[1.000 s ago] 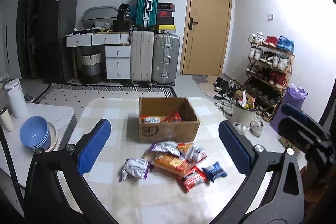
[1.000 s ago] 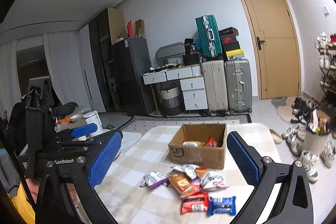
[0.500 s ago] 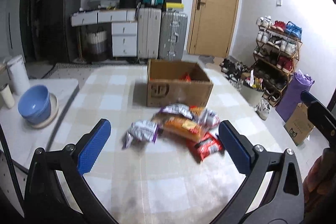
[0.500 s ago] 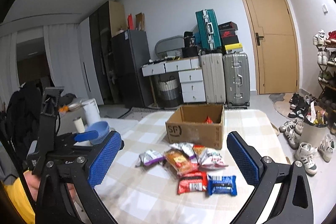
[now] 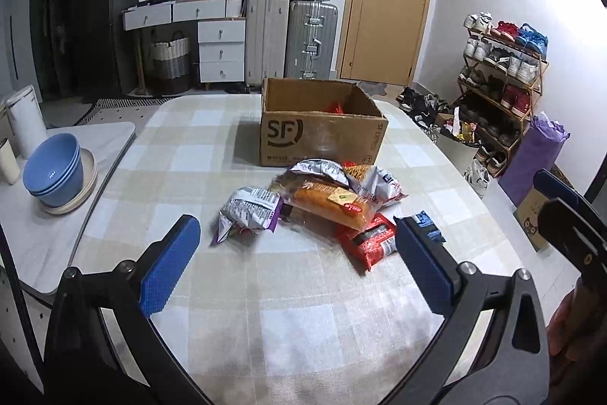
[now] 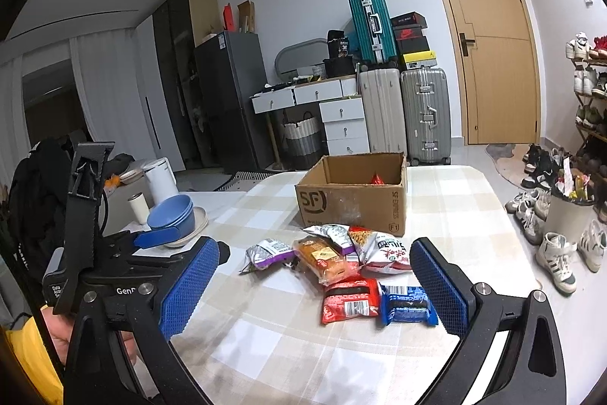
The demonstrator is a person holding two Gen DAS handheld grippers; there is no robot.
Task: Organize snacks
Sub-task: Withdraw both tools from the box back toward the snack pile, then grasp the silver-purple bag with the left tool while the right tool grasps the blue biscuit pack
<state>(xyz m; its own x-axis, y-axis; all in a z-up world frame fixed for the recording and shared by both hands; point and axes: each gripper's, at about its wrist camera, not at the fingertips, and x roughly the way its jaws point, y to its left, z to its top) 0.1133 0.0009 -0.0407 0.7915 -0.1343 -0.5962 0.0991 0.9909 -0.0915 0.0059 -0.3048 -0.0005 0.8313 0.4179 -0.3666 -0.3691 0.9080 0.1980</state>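
Snack heap: a loose pile of crinkly foil and plastic packets lies mid-table on the checked tablecloth (image 5: 227,147), just in front of the open brown cardboard box marked SF (image 5: 322,135); none is lifted yet
Nearest packets: the silver-and-purple foil bag (image 5: 248,211) lies apart on the pile's left side; the orange clear-wrapped pack (image 5: 326,202) rests partly over the red wrapped bar (image 5: 370,240); the small blue packet (image 6: 406,298) lies touching the red one, toward the table's right edge; a white bag with red print (image 6: 383,251) lies nearer the box
Handling, as I judge it: all light and soft, slippery film, contents likely brittle; I would pinch a crimped end seam or a flat corner, gently, not squeeze the puffed middle
First pick: the purple bag for my left tool, the blue packet for my right, since both lie free of the overlap
Box: stands toward the table's far edge; something red (image 5: 335,107) already shows inside
My left gripper (image 5: 296,262): jaws spread wide, nothing between them, hovering above the table's near side
My right gripper (image 6: 311,283): jaws likewise spread and empty, above the pile's near side
Beyond: stacked blue bowls (image 5: 53,173) on the adjoining white surface at left
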